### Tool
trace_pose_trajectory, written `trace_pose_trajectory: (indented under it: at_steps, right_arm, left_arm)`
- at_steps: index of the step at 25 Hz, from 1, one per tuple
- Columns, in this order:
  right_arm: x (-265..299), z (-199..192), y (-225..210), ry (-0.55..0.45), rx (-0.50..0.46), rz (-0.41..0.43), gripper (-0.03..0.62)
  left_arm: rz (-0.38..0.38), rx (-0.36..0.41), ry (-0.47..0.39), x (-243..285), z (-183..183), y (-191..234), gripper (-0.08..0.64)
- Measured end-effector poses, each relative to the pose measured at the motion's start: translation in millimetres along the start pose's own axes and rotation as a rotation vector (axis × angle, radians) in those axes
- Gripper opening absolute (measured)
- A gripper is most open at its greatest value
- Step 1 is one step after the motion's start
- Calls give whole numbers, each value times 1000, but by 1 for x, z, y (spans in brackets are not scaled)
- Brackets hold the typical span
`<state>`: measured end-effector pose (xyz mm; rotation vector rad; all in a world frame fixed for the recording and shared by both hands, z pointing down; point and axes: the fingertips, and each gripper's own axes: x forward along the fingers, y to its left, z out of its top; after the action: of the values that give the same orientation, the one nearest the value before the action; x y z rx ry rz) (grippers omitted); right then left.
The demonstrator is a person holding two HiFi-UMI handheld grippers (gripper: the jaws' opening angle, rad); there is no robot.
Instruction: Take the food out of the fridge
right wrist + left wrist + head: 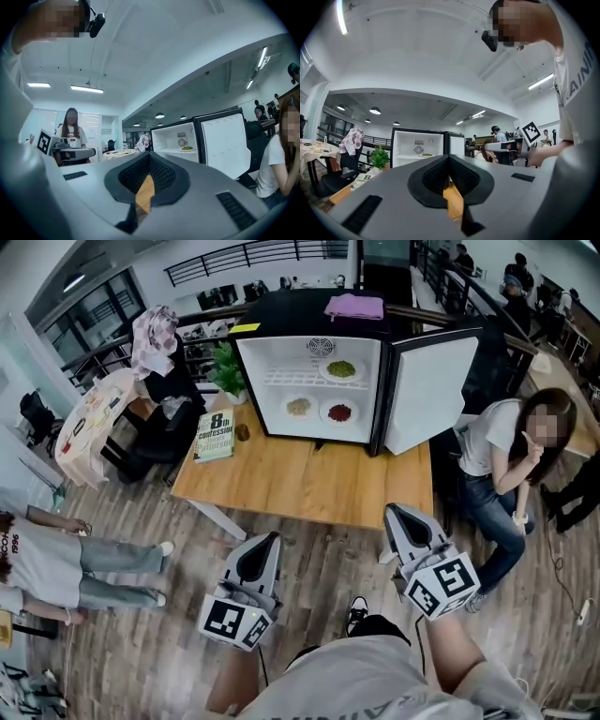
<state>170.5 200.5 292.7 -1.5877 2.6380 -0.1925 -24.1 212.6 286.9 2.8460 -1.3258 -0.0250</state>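
Upper centre, the small white food plates [340, 369], probably light and slippery, are best taken by the rim; the grey left gripper [270, 538] and grey right gripper [396, 512] are seen shut, empty.

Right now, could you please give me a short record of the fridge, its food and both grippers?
fridge: on the wooden table, door open toward the right
upper shelf: green food plate
lower level: beige food plate left, red food plate right
left gripper: shut, empty, short of the table
right gripper: shut, empty, short of the table
beside fridge: book and plant on its left
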Motion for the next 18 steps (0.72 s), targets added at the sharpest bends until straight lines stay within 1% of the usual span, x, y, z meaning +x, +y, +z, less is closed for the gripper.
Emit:
trace_pose_trajectory:
  at_steps: [7,12,15,18]
  right_arm:
    - [48,-1,-68,-10,55,7,18]
    - [81,-14,-110,2,90,10,18]
    - [94,-21,-129,6,114,-4,18]
    - [104,-24,-144,10,116,-32,18]
  left_arm:
    - [7,0,32,74,-4,17,8]
    - [16,5,62,118,-15,28,8]
    - [3,7,76,141,-22,35,8]
    - [-25,8,76,163,-24,44,8]
